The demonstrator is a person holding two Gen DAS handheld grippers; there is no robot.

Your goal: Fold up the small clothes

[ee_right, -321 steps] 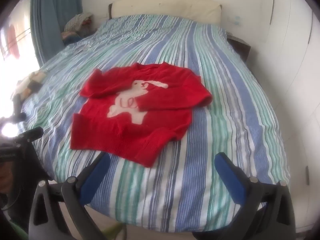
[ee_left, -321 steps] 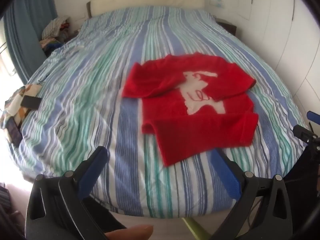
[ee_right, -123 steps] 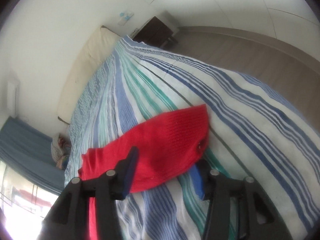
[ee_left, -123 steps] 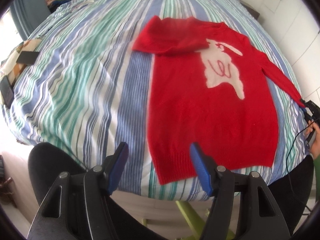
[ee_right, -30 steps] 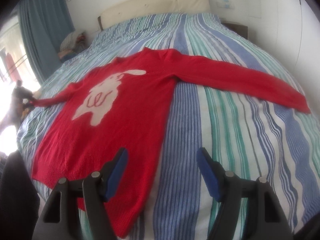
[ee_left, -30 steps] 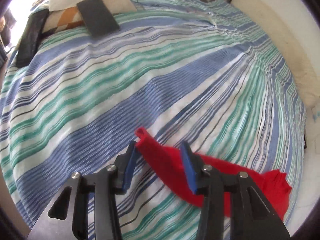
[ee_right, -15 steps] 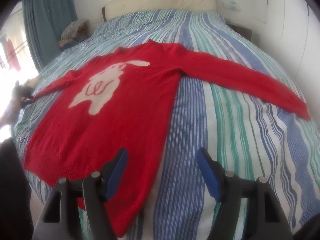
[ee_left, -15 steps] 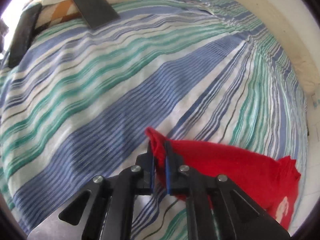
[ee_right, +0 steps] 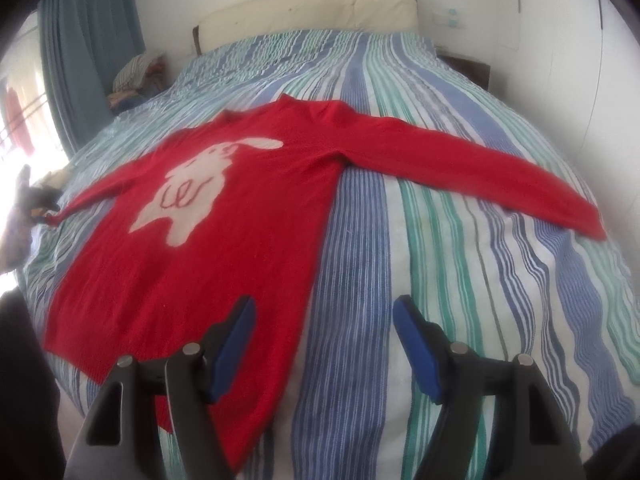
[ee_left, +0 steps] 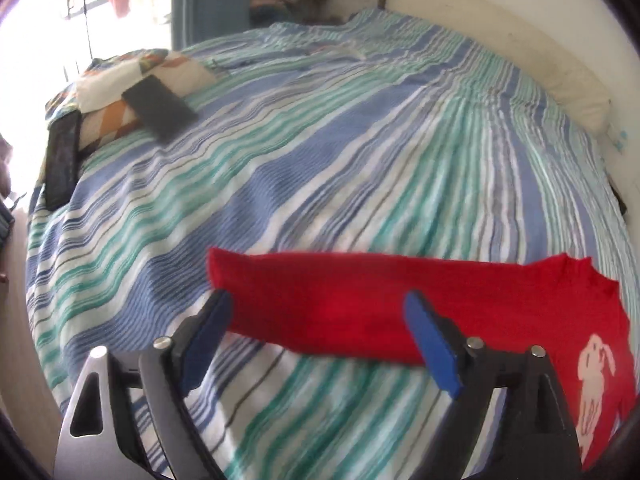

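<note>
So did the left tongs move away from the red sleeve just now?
Yes. The left tongs have just opened and pulled back from the sleeve, which now lies flat on the striped bedspread, cuff beyond the blue pads.

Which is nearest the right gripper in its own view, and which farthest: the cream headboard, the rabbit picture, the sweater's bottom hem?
1. Sweater's bottom hem, just left of the right gripper.
2. Rabbit picture, mid-bed, left.
3. Cream headboard, far end.

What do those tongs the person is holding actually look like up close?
Both pairs look alike. The left tongs and right tongs each have two flat blue pads mounted on black angular arms with triangular cut-outs. Round silver pins sit at the arm joints. The left pair's outer arm catches the light and looks grey. No cables, markings or sleeves show.
</note>
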